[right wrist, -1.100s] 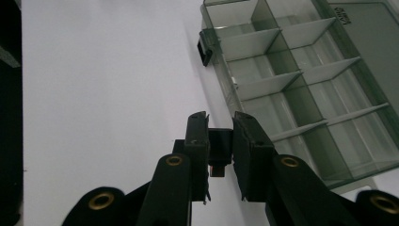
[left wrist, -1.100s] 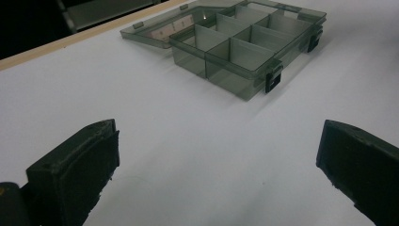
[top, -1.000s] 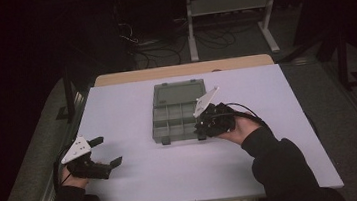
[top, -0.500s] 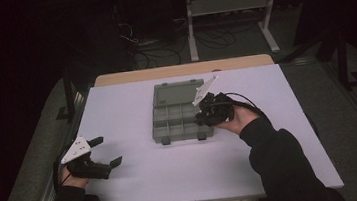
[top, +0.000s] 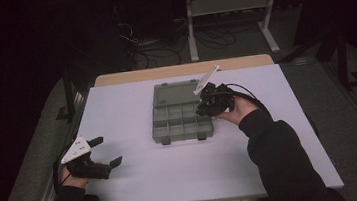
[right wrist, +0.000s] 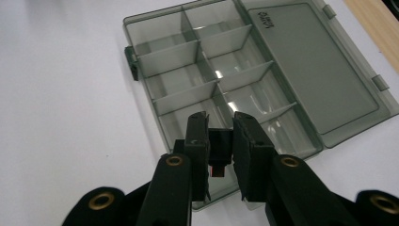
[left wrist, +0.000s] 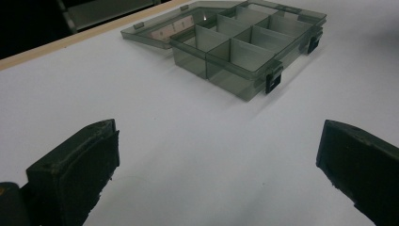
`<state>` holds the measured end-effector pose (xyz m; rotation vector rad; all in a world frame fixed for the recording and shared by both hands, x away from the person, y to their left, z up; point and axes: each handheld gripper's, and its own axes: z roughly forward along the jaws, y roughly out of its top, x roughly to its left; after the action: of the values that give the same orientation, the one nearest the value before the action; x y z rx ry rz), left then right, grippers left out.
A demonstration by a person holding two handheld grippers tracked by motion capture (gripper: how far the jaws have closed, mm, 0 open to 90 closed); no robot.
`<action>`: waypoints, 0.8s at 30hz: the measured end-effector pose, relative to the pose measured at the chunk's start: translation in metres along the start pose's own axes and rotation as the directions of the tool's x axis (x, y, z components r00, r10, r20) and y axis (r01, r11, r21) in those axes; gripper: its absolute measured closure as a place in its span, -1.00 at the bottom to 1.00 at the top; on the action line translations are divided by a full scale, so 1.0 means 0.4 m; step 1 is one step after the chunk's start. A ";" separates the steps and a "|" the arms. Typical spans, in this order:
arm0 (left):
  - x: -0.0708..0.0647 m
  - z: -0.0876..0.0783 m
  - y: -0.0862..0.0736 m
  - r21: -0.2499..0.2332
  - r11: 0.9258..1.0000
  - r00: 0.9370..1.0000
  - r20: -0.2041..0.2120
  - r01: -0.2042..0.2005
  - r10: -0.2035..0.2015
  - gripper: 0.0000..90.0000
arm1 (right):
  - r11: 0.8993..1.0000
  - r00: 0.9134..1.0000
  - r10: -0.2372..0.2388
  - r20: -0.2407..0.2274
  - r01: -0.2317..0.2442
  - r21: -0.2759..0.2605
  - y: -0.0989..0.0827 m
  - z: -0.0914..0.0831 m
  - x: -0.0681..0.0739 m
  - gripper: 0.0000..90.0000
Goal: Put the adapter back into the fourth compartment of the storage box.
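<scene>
A smoky grey compartment box [top: 180, 115] lies mid-table with its lid folded flat on the far side; its cells look bare in the left gripper view [left wrist: 244, 44] and the right gripper view [right wrist: 188, 80]. My right gripper [top: 202, 110] hovers over the box's right edge. Its jaws [right wrist: 220, 120] are shut on a small black piece with a red spot [right wrist: 218, 160], above a near cell. My left gripper [top: 106, 151] rests at the table's front left, jaws wide open [left wrist: 216, 141] with nothing between them, pointed at the box.
The white tabletop [top: 140, 185] has a wooden strip [top: 183, 70] along its far edge. Beyond it, on the dark floor, stand a metal frame [top: 227, 5] and cables [top: 161, 47]. Dark sleeves come in from the bottom edge.
My right gripper has drifted away from the person along the box's right side and risen slightly, still shut on the small piece. The left gripper and the box have not moved.
</scene>
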<state>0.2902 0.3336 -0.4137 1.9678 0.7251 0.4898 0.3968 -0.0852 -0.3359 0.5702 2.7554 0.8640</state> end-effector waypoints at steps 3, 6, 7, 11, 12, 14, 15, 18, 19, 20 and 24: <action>0.000 0.000 0.000 -0.001 1.000 1.000 0.000 0.000 0.000 -1.00 | 1.000 1.000 0.009 0.009 -0.009 -0.001 0.004 -0.001 -0.010 0.66; 0.000 0.000 0.000 -0.001 1.000 1.000 0.000 0.000 0.000 -1.00 | 1.000 1.000 0.006 0.021 -0.006 0.016 0.009 0.003 -0.019 0.66; 0.000 0.000 0.000 -0.001 1.000 1.000 0.001 -0.001 0.001 -1.00 | 1.000 1.000 0.008 0.024 -0.008 0.020 0.011 0.004 -0.023 0.66; 0.000 0.000 0.000 -0.001 1.000 1.000 0.000 -0.001 0.001 -1.00 | 1.000 0.999 0.024 0.021 -0.025 0.011 0.010 0.015 -0.039 0.66; 0.000 0.000 0.000 -0.001 1.000 1.000 0.001 0.000 0.000 -1.00 | 1.000 0.999 0.029 0.021 -0.029 0.012 0.009 0.020 -0.043 0.66; 0.000 0.000 0.000 -0.001 1.000 1.000 0.001 0.000 0.000 -1.00 | 0.999 0.999 0.033 0.027 -0.033 0.016 0.009 0.028 -0.050 0.66; 0.000 0.000 0.000 -0.001 1.000 1.000 0.001 0.000 0.000 -1.00 | 0.999 0.999 0.039 0.027 -0.040 0.020 0.008 0.031 -0.054 0.66; 0.000 0.000 0.000 -0.002 1.000 1.000 0.001 0.000 0.000 -1.00 | 0.998 0.998 0.053 0.030 -0.053 0.022 0.004 0.041 -0.067 0.66; 0.000 0.000 0.000 -0.001 1.000 1.000 0.001 0.000 0.000 -1.00 | 0.998 0.998 0.060 0.032 -0.061 0.022 0.002 0.044 -0.072 0.66; 0.000 0.000 0.000 -0.001 1.000 1.000 0.001 -0.001 0.001 -1.00 | 0.998 0.997 0.065 0.035 -0.066 0.020 -0.001 0.046 -0.078 0.66; 0.000 0.000 0.000 -0.001 1.000 1.000 0.002 0.000 0.000 -1.00 | 0.997 0.995 0.082 0.062 -0.082 0.008 -0.009 0.052 -0.097 0.66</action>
<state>0.2903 0.3335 -0.4138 1.9671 0.7239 0.4881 0.4369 -0.0936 -0.3521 0.7044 2.6997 0.8346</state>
